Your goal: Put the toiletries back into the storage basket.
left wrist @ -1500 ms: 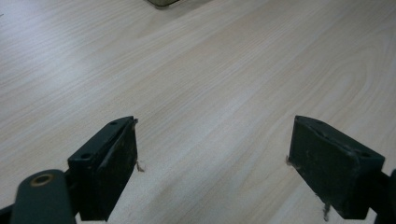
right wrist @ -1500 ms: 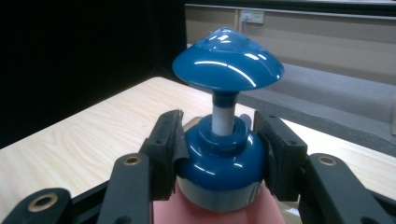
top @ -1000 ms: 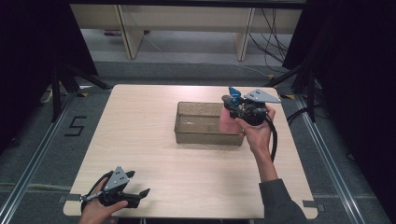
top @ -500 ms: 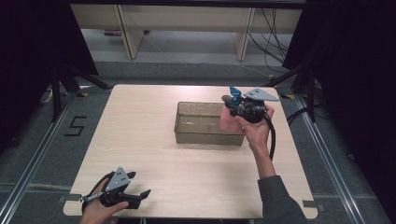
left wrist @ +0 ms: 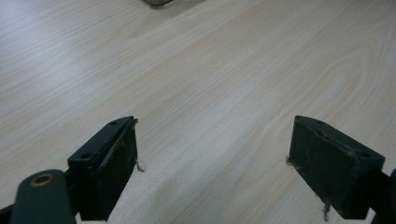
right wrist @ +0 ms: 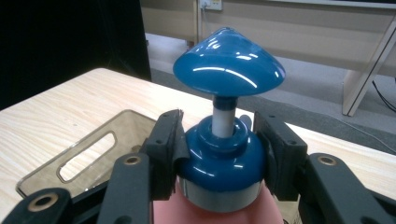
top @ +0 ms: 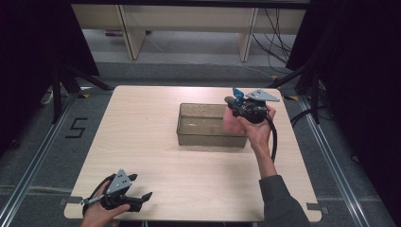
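Bottle: pink bottle (right wrist: 219, 212) with blue pump top, middle right of the high view, over the tub (top: 208, 125).
Right gripper (top: 238, 105): jaws squeezing the blue collar.
Left gripper (top: 137, 194): jaws wide apart, holding nothing, lower left.
Tip: keep it upright, lower slowly into the tub.

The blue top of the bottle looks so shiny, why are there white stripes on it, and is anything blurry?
Right gripper view: white streaks on the blue pump cap are glare from lights overhead; the room behind is soft. Left gripper view: the wooden table is bright and washed out at top left, the near tongs slightly blurred. High view: dark at both sides, the table evenly lit.
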Demonstrator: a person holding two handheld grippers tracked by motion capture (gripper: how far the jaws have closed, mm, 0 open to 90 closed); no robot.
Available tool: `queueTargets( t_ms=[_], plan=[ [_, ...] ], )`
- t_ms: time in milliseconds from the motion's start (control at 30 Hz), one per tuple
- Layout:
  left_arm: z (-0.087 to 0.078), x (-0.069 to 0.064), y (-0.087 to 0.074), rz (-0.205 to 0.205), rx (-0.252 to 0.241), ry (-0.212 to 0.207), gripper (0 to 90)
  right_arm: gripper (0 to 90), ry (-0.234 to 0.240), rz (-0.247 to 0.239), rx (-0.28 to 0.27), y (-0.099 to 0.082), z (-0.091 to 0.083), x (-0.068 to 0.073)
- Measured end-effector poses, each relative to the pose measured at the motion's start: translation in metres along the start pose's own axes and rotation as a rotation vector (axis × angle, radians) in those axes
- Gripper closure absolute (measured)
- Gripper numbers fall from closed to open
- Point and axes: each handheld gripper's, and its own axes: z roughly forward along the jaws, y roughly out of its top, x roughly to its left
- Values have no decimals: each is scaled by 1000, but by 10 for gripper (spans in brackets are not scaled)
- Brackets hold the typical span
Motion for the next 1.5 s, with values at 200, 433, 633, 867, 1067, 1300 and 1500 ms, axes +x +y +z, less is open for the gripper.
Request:
queueTargets(
  t_ms=[200, 433, 633, 867, 1067, 1300, 1500],
  plan=[
    [0, -2, 0, -11, 2, -7, 149, 536, 2, 2, 13, -6, 6, -4],
    [0, -2, 0, -26, -10, -7, 149, 536, -9, 11, 29, -12, 8, -6],
    [0, -2, 0, -33, -12, -6, 149, 536, -13, 2, 35, -15, 10, -7],
    [-1, -1, 0, -16, -5, -1, 149, 535, -23, 5, 48, -20, 10, -8],
    [-1, -2, 0, -36, -20, -4, 149, 536, -25, -9, 64, -24, 10, -9],
    [-1, -3, 0, -32, -15, -2, 149, 536, -29, 1, 69, -29, 12, -10],
    [-1, -2, 0, -34, -15, 0, 149, 536, -24, 5, 81, -34, 10, -12]
  ],
)
